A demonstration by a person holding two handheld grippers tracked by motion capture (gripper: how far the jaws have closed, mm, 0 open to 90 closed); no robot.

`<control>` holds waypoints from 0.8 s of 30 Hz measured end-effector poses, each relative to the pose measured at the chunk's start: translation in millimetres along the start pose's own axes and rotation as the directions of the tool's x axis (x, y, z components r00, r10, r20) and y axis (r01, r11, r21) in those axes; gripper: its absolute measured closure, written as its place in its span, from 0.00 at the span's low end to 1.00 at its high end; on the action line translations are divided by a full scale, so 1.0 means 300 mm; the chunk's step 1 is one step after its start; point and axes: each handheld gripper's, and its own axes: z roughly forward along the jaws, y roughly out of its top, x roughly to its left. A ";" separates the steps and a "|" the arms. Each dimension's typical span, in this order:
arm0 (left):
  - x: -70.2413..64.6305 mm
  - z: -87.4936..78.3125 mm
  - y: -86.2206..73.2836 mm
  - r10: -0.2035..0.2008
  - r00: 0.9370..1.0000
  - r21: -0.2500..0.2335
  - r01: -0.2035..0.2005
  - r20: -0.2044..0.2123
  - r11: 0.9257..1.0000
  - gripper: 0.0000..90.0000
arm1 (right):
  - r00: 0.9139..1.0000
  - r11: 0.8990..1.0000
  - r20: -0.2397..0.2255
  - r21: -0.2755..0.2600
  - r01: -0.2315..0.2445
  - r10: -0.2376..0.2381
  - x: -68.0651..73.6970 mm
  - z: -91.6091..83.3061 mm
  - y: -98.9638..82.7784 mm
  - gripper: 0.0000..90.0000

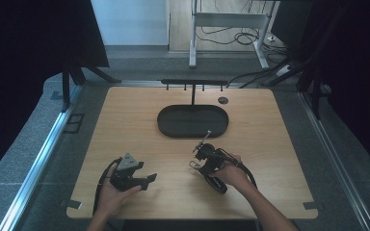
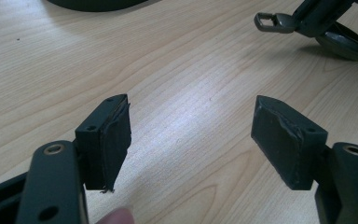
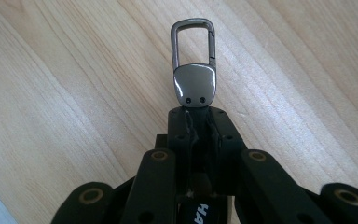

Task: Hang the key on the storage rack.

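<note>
Right gripper [image 3: 196, 122] fingers pinching metal clasp [image 3: 194, 65], loop pointing straight ahead, left gripper [image 2: 191, 140] fingers spread.

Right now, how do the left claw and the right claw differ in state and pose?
The left claw stands open with nothing between its jaws; the right claw is shut on a metal key clip. In the high view, the left claw points right across the wooden table, while the right claw points left, its clip sticking out past the tips. Both are hand-held, low over the table.
</note>
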 end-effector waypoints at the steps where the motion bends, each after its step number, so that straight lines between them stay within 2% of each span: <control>1: 0.000 0.000 0.000 0.000 1.000 0.000 0.000 0.000 1.000 0.32 | 1.000 1.000 -0.001 -0.006 0.005 -0.005 -0.001 -0.004 -0.002 0.90; 10: -0.002 0.002 0.000 0.000 1.000 0.000 0.000 0.000 1.000 0.32 | 1.000 0.996 -0.002 -0.093 -0.003 0.003 -0.001 -0.067 -0.022 0.90; 13: -0.001 0.003 0.000 0.002 1.000 0.001 -0.002 0.000 1.000 0.32 | 1.000 0.992 -0.021 -0.130 -0.005 0.002 0.000 -0.101 -0.028 0.90; 16: -0.001 0.004 0.000 0.004 1.000 0.003 -0.004 0.000 1.000 0.32 | 0.999 0.981 -0.032 -0.192 -0.010 0.004 -0.003 -0.141 -0.036 0.90; 18: -0.002 0.005 0.000 0.005 1.000 0.003 -0.005 0.000 1.000 0.32 | 1.000 0.973 -0.023 -0.232 -0.007 0.001 -0.002 -0.164 -0.041 0.90; 24: -0.003 0.006 0.000 0.006 1.000 0.005 -0.006 0.000 1.000 0.32 | 1.000 0.947 -0.018 -0.322 -0.009 0.003 0.001 -0.199 -0.056 0.90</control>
